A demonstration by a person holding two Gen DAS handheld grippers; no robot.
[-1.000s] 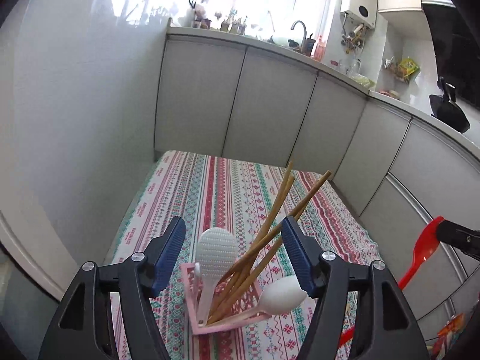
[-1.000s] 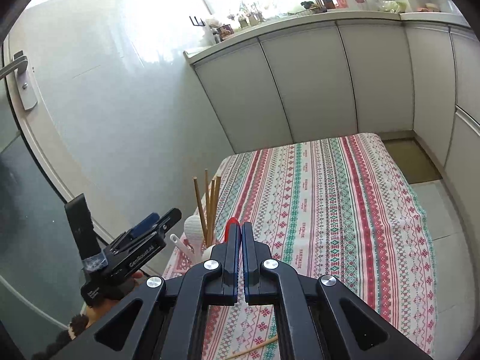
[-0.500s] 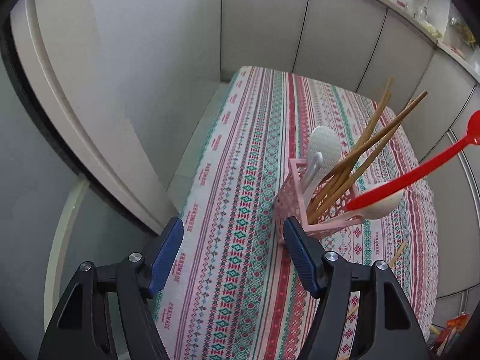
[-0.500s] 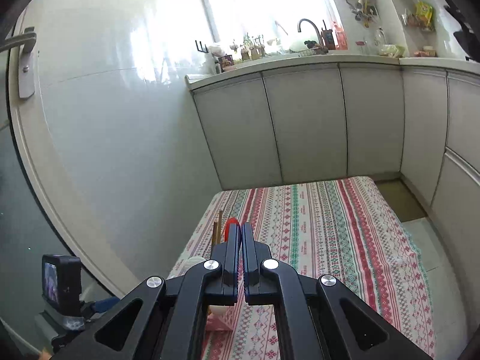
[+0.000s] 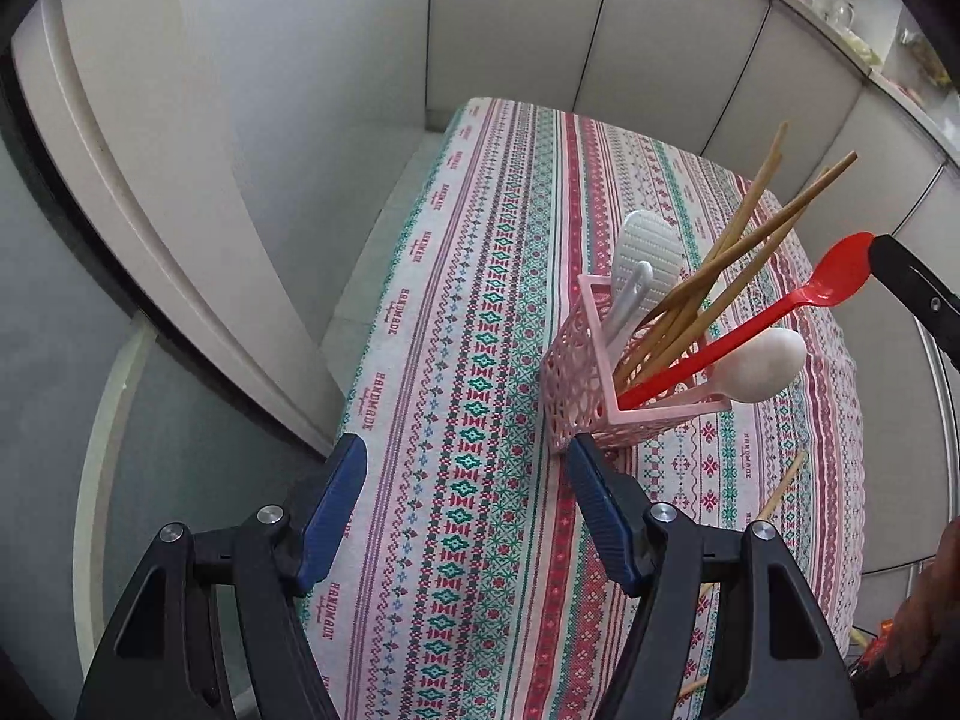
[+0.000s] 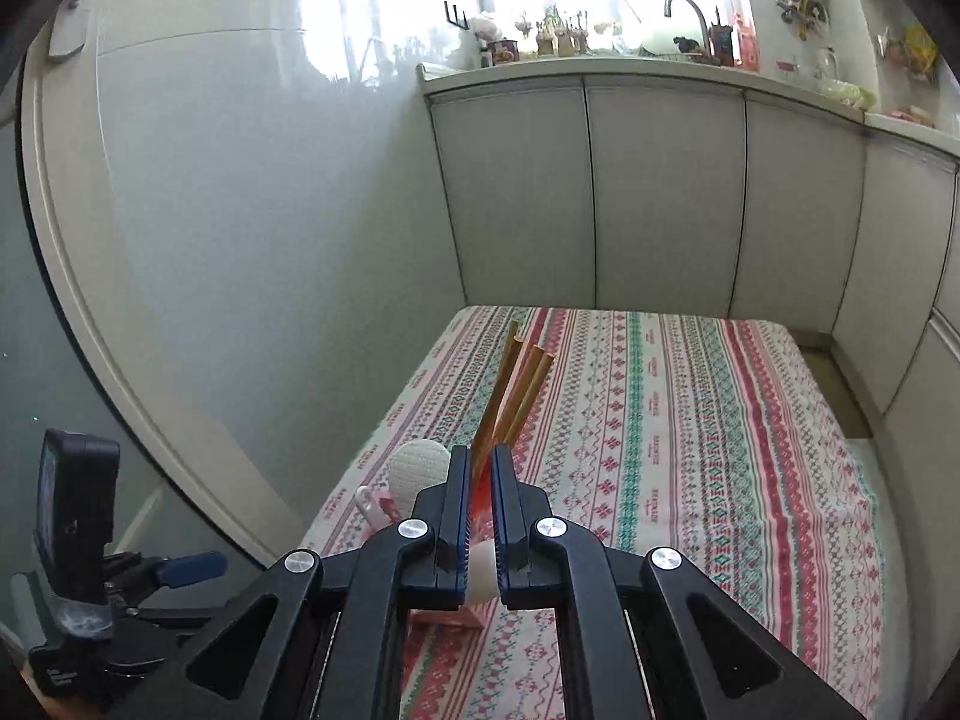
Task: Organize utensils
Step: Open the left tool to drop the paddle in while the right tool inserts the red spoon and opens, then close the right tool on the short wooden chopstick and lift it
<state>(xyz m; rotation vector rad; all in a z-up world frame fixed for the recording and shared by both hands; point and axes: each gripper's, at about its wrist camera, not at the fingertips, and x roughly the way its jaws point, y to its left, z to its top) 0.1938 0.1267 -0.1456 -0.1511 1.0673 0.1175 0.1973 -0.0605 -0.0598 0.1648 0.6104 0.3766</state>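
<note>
A pink openwork utensil holder [image 5: 591, 378] stands on the striped tablecloth [image 5: 480, 300]. In it are wooden chopsticks [image 5: 738, 252], a white rice paddle [image 5: 651, 252], a white spoon [image 5: 759, 363] and a red spoon [image 5: 780, 306]. The red spoon's handle rests inside the holder. Its bowl lies at the tip of my right gripper [image 5: 882, 252]. In the right wrist view the right gripper [image 6: 480, 462] is opening its jaws, a narrow gap showing with the red spoon [image 6: 480, 489] between the pads. My left gripper [image 5: 465, 462] is open over bare cloth, just in front of the holder.
A loose chopstick [image 5: 780, 489] lies on the cloth right of the holder. A person's hand [image 5: 924, 618] shows at the lower right. White cabinets [image 6: 660, 192] and a wall close in the table at the back and left. My left gripper's blue finger [image 6: 192, 564] shows at the lower left.
The red spoon has come in from the right and its handle has gone down into the holder. My right jaws have parted slightly. My left gripper tilted down, away from the holder.
</note>
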